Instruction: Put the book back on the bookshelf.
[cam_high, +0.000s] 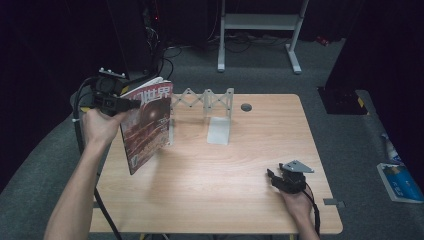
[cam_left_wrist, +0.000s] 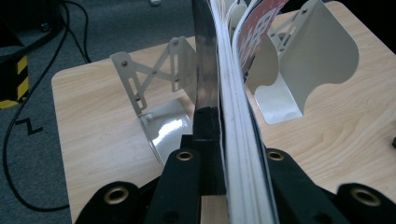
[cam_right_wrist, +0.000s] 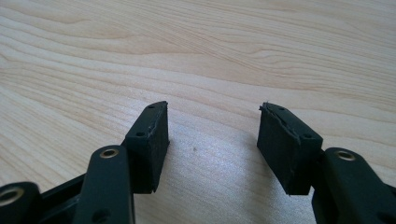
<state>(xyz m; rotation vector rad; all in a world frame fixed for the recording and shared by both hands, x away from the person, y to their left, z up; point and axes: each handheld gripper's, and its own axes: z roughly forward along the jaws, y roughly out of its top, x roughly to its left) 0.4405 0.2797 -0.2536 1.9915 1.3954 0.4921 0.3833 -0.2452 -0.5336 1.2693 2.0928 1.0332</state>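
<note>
My left gripper (cam_high: 131, 105) is shut on the upper edge of a red-covered magazine (cam_high: 148, 125), which hangs upright above the table's left part, its lower corner near the wood. In the left gripper view the magazine's white page edges (cam_left_wrist: 233, 107) run up between the jaws, which are pressed against them. Just behind the magazine stands a white expanding book rack (cam_high: 207, 102) with metal dividers (cam_left_wrist: 308, 60). My right gripper (cam_high: 271, 178) rests low at the table's front right. Its black jaws are open over bare wood, around my right gripper (cam_right_wrist: 212, 140) midpoint.
The wooden table (cam_high: 240, 160) has a grey cable grommet (cam_high: 246, 107) near its back edge. A white desk frame (cam_high: 260, 30) stands on the carpet behind. A blue-and-white box (cam_high: 400, 182) lies on the floor at right. Black cables trail at the left.
</note>
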